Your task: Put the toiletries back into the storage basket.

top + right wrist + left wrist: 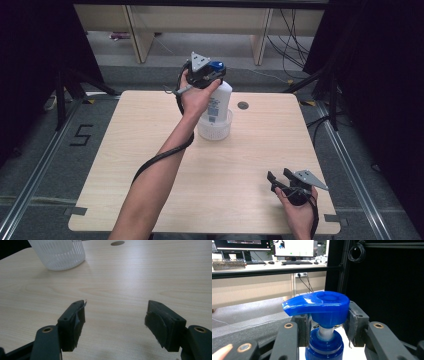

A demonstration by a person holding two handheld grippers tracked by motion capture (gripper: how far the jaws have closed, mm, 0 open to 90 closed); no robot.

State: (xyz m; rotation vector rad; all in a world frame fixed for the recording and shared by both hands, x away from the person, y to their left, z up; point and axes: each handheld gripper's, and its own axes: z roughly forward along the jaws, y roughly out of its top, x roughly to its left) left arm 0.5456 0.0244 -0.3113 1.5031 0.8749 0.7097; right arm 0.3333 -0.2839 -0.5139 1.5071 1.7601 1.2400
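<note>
A white pump bottle [219,102] with a blue pump head [216,65] stands upright with its base inside a white ribbed cup [215,127] at the far middle of the table. My left gripper [214,70] is shut on the pump head [322,305]; its pads [352,322] press the head from both sides above the blue collar [324,345]. Whether the bottle rests on the cup's bottom I cannot tell. My right gripper [278,175] sits near the table's front right, held low over the wood. It stands open [116,312] with nothing between its fingers, facing the cup [61,252].
The light wooden table [260,145] has a small round hole [243,105] just right of the cup, seen too in the right gripper view [117,243]. A black cable [160,157] trails along the left forearm. Dark frames and floor rails flank the table.
</note>
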